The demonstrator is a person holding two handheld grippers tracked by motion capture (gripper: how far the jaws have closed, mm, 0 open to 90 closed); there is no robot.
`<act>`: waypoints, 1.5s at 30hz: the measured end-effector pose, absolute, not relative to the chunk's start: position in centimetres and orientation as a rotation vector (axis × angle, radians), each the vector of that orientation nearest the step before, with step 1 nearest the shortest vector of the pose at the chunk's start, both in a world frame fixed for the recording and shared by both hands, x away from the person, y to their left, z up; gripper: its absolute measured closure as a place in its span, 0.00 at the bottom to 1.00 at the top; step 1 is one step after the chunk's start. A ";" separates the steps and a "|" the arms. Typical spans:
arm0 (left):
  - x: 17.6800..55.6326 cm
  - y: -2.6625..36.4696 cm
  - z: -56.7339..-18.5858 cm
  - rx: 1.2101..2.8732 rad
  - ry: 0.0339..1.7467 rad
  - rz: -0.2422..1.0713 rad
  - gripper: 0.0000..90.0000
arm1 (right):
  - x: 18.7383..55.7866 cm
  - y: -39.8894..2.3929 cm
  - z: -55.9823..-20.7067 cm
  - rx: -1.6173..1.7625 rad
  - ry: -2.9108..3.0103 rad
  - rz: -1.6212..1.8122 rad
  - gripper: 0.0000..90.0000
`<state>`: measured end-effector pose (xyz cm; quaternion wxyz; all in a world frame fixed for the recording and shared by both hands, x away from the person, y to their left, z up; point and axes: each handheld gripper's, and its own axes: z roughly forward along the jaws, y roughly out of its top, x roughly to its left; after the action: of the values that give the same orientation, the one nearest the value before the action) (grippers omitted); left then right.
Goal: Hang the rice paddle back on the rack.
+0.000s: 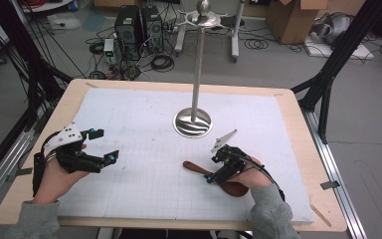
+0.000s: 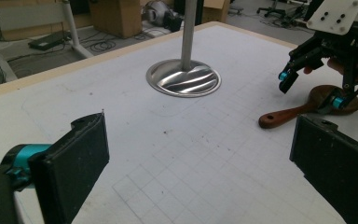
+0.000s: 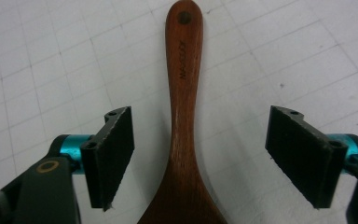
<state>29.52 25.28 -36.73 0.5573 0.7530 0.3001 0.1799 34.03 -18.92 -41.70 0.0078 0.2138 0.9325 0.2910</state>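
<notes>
The wooden spoon point(image 3: 182, 116) lies flat on the white mat point(image 1: 144, 149) of the bench point(image 1: 69, 104), near the bench's front edge and toward its right side. Its handle has a small hole at the end and points toward the middle of the bench. Its wide bowl end sits under the person's right hand.

The right gripper point(image 3: 200, 154) is low over the spoon. Its jaws are wide open, one on each side of the spoon where the handle starts to get wider. There is a gap on both sides, so the jaws do not touch the wood. Nothing is held yet.

So the work looks like it is only at the start. The gripper is lined up, but the spoon is not grabbed and not lifted. I think the next step is to close the jaws on the handle and pick the spoon up.

Behind the spoon, near the middle of the bench, stands a shiny metal stand point(image 1: 193, 122) with a round base and a tall pole. It has arms at the top. The hole in the handle may be for hanging the spoon there, but that is only my guess.

The left gripper point(image 1: 99, 144) is well apart, by the left edge of the bench. Its jaws are wide open too and hold nothing. It points toward the spoon and the stand.
</notes>
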 end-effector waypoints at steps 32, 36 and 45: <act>29.5 25.2 -36.8 1.792 0.704 0.429 0.06 | 33.4 -18.0 -41.9 0.656 2.934 0.766 0.45; 29.5 25.1 -36.8 1.795 0.704 0.427 0.06 | 33.2 -17.7 -41.8 0.651 2.918 0.727 0.47; 29.6 25.2 -36.9 1.795 0.708 0.429 0.06 | 32.8 -17.3 -41.6 0.650 2.919 0.671 0.53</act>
<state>29.58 25.25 -36.90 0.5500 0.7584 0.2992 0.1813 32.84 -17.30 -41.63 0.0384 0.2119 0.9517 0.2189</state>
